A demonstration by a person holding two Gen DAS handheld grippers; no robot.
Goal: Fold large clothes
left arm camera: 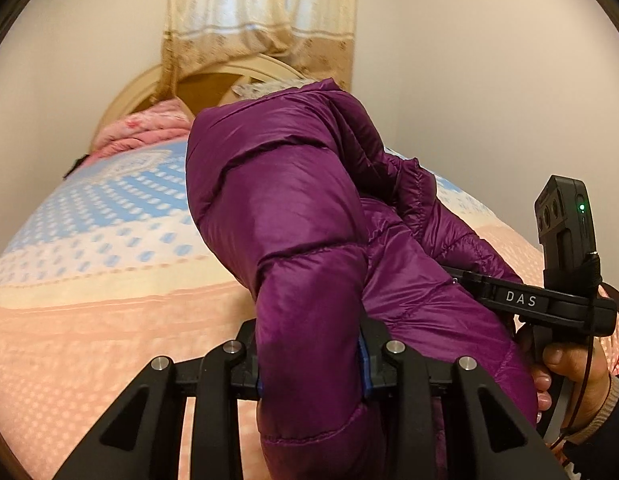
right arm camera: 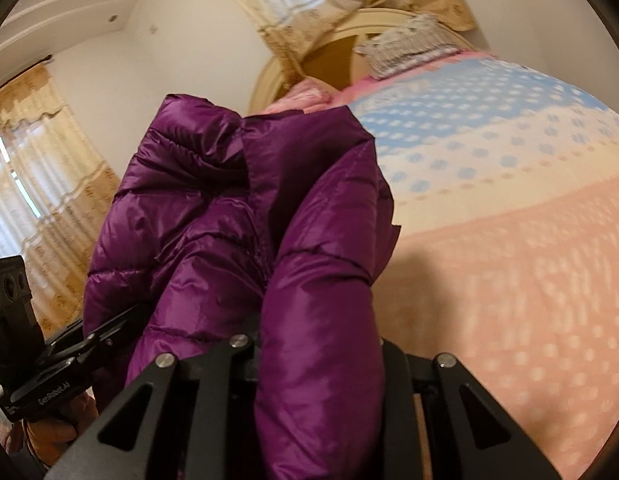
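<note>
Gripping the purple down jacket (left arm camera: pixel 293 208) at two points along one edge, both tools hold it raised above the bed (left arm camera: pixel 89 300) — a sensible way, I judge, to let the bulky quilted body hang free so it can be spread or doubled over. The left gripper (left arm camera: pixel 309 364) has its jaws drawn in partway and pressed against a thick padded roll of the jacket, blue pads biting both sides. The right gripper (right arm camera: pixel 321 360) is likewise clamped on a puffy fold — narrow gap, fabric filling it. Each tool shows in the other's view, close alongside. Behind stand the curtain (left arm camera: pixel 261 12) and a curved headboard (left arm camera: pixel 149 88).
</note>
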